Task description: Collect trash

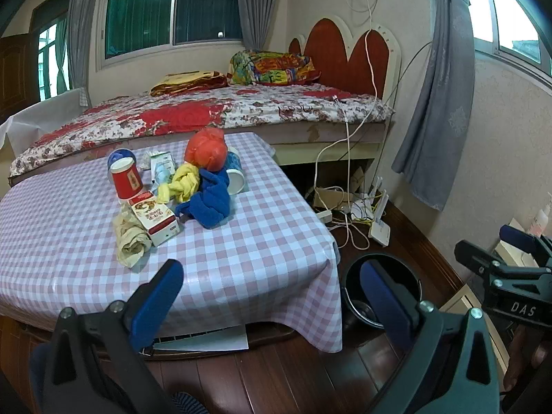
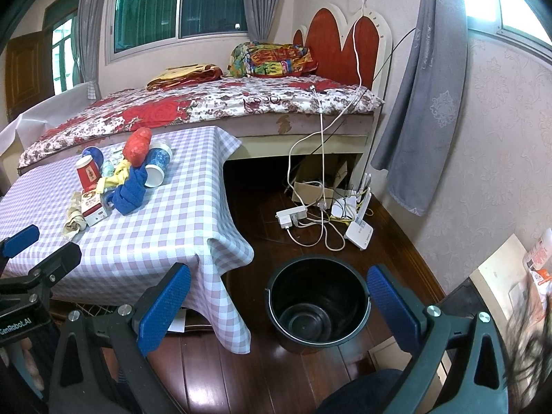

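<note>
Left wrist view: left tool (image 1: 272, 296) and right tool (image 2: 279, 300) both spread apart, empty. Trash pile (image 1: 172, 193) sat mid-surface (image 1: 241, 258); bucket (image 2: 319, 302) on floor beside it, likely staged for drops.

My L wrist cam sits low, near the checked table (image 1: 241, 241), facing the bed (image 1: 207, 110). R wrist cam looks same way, over the bucket (image 2: 319, 303). Both share table, bed, bucket.
</note>
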Available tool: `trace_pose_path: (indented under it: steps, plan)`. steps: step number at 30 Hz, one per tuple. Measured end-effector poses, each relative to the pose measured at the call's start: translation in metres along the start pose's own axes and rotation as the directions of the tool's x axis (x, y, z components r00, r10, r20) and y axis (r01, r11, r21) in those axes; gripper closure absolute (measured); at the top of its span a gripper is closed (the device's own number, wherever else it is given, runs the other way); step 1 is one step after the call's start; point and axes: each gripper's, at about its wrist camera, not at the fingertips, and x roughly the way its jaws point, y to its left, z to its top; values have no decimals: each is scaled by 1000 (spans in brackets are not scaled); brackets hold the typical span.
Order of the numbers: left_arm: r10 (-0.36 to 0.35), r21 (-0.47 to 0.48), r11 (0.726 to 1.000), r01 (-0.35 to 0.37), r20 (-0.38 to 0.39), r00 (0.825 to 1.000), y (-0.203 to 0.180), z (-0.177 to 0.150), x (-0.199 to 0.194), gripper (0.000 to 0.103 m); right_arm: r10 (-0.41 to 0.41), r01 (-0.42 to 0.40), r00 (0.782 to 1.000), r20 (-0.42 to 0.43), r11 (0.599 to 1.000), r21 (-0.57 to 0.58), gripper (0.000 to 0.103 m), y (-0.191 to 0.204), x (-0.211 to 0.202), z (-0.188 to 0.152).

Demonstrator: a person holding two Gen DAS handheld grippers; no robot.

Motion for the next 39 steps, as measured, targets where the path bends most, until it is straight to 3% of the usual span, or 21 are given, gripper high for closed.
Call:
trace_pose_path:
  steps: [39]
  plan:
    - [2, -5, 1000, -2, -10, 1000, -1, -5, 1, 0, -1, 1, 1000, -1, 1000, -3, 0, 1, 0, -1]
